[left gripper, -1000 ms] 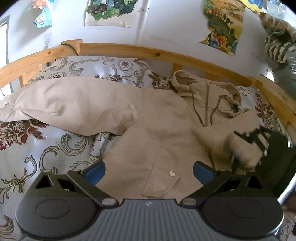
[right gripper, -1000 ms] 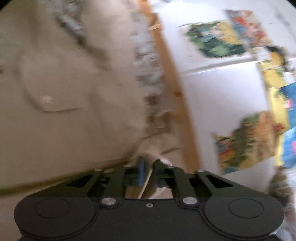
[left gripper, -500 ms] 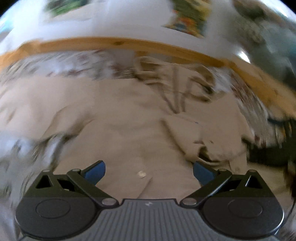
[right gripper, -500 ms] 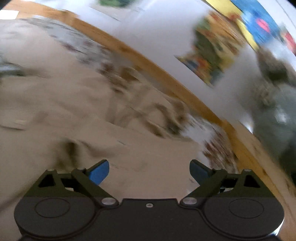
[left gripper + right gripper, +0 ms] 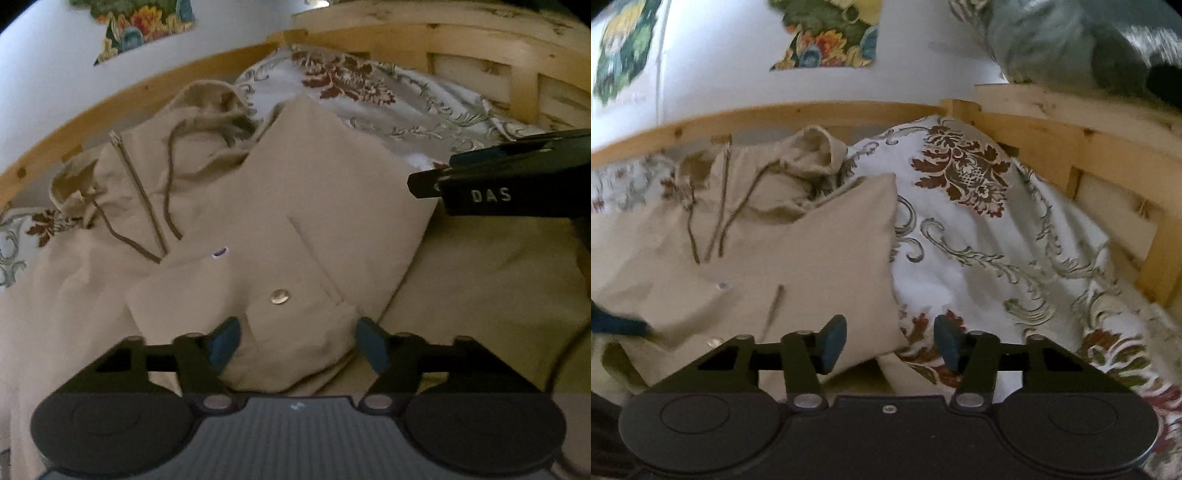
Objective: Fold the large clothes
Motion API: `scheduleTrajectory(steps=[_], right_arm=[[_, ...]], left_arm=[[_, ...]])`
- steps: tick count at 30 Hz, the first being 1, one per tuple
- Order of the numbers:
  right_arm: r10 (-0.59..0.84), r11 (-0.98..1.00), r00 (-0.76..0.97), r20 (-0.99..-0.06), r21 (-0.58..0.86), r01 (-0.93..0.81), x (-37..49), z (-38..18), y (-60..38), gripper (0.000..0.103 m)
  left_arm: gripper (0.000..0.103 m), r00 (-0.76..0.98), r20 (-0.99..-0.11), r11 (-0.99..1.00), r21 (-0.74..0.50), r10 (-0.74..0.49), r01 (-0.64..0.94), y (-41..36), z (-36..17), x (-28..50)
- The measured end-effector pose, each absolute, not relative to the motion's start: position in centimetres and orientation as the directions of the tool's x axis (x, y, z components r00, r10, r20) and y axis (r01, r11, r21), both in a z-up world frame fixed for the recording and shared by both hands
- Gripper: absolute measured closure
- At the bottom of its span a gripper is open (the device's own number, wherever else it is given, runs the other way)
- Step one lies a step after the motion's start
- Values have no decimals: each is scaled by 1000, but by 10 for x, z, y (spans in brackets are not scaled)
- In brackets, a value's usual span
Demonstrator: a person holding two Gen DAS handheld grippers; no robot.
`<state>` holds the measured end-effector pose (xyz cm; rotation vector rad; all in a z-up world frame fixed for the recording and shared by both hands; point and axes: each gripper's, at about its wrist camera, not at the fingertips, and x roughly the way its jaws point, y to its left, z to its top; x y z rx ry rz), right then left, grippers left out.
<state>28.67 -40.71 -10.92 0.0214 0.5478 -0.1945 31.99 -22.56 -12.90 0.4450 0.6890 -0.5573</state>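
Closing but not yet pinching, the left gripper (image 5: 297,345) straddles a folded corner of the beige jacket (image 5: 258,221), which lies on the floral bedspread (image 5: 406,107) inside the wooden bed frame (image 5: 480,44). From the right wrist, the right gripper (image 5: 890,341) is closing too, around the jacket's edge, pads apart from the cloth.

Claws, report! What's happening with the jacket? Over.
Left claw closing around folded sleeve cuff. Right claw closing, jacket edge between. Nothing blocking.
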Motion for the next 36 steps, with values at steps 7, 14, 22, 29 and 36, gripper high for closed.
scheduleTrajectory(steps=[7, 14, 22, 29, 36], right_arm=[[-149, 987, 831, -537, -36, 154, 291, -116, -403, 78], [-141, 988, 833, -534, -22, 153, 291, -113, -403, 88], [-152, 987, 822, -549, -36, 158, 291, -107, -394, 71], [-158, 986, 821, -548, -37, 164, 292, -107, -397, 41], [-168, 977, 811, -561, 13, 212, 296, -109, -413, 38]], left_arm=[[100, 702, -642, 879, 88, -309, 468, -190, -117, 325], [103, 815, -563, 982, 28, -137, 185, -98, -86, 312], [47, 751, -637, 975, -7, -177, 224, -79, -86, 312], [29, 703, -642, 823, 193, -307, 535, -167, -93, 310], [102, 770, -617, 586, 567, -164, 579, -236, -144, 307]])
